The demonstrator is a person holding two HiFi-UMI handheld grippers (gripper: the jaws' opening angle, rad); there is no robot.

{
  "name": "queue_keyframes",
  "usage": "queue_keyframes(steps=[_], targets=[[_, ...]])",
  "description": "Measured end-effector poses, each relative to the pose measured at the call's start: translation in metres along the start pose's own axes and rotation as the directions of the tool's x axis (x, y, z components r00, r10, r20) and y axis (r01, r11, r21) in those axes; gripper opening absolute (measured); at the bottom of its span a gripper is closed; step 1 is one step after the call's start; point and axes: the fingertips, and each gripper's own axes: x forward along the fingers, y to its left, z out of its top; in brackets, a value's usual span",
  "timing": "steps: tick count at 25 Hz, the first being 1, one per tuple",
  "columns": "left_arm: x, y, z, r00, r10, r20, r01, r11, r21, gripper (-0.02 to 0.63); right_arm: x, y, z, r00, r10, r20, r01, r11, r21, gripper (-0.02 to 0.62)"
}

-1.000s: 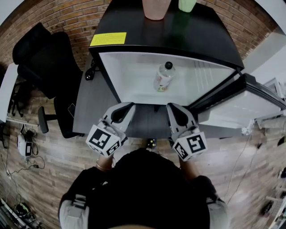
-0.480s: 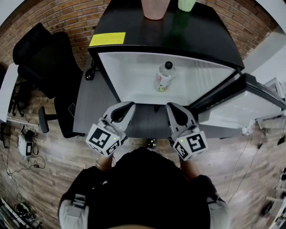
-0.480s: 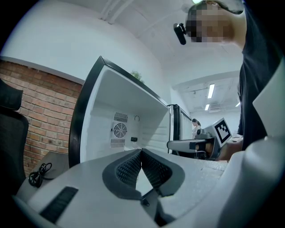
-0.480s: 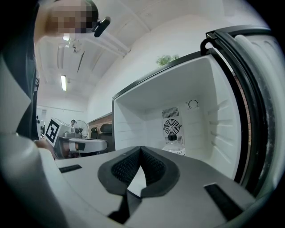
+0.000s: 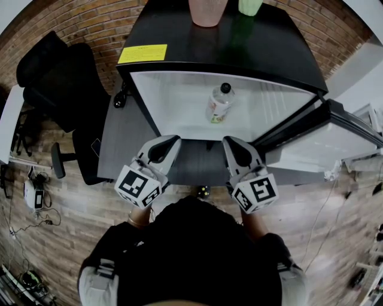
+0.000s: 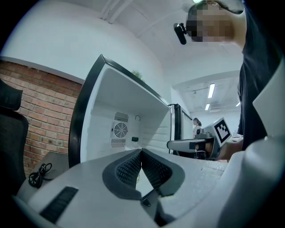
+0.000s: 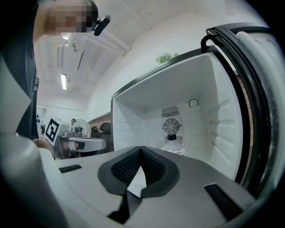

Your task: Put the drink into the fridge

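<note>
The drink bottle (image 5: pixel 219 103), clear with a black cap, stands upright inside the open white fridge (image 5: pixel 179 113); in the right gripper view the drink bottle (image 7: pixel 173 147) shows in front of the rear fan grille. My left gripper (image 5: pixel 166 145) and right gripper (image 5: pixel 230 146) hang side by side just in front of the fridge opening, both pulled back from the bottle. In the left gripper view my left gripper (image 6: pixel 141 153) has its jaws touching at the tips with nothing between them. In the right gripper view my right gripper (image 7: pixel 141 150) is likewise shut and empty.
The fridge door (image 5: pixel 335 140) swings open to the right. A black office chair (image 5: pixel 57 77) stands at the left beside a grey side table (image 5: pixel 119 143). Two cups (image 5: pixel 208 9) sit on the fridge's black top. Wood floor lies below, brick wall behind.
</note>
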Motion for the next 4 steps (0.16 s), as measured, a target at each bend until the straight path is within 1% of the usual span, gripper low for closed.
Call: queue_keyframes(steps=[4], targets=[[0.0014, 0.0011, -0.0012, 1.000, 0.001, -0.001, -0.001, 1.000, -0.001, -0.003, 0.0011, -0.0018, 0.0001, 1.000, -0.002, 0.004, 0.002, 1.000, -0.001, -0.003]])
